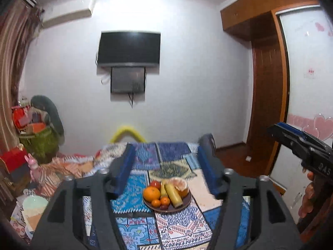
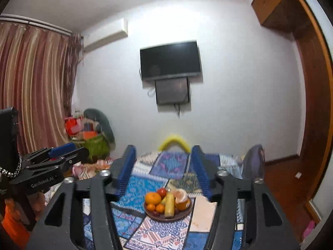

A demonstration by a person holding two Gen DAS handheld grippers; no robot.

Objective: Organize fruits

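A brown plate (image 1: 186, 205) of fruit sits on a patchwork-covered bed (image 1: 181, 229). On it are a large orange (image 1: 151, 193), small mandarins (image 1: 165, 200), a yellow banana (image 1: 174, 194), a red apple (image 1: 155, 184) and a peeled citrus (image 1: 179, 184). My left gripper (image 1: 167, 168) is open and empty, held above and short of the plate. The plate shows in the right wrist view (image 2: 183, 213) too, with the orange (image 2: 153, 198) and banana (image 2: 169, 203). My right gripper (image 2: 164, 166) is open and empty, also above the plate. Each gripper appears at the edge of the other's view.
A pale green bowl (image 1: 34, 203) lies at the bed's left. Boxes and a green bag (image 1: 39, 139) are piled in the left corner. A wall TV (image 1: 129, 49), curtains (image 2: 31, 83) and a wooden wardrobe (image 1: 268, 79) surround the bed. A yellow headrest (image 1: 127, 133) stands behind.
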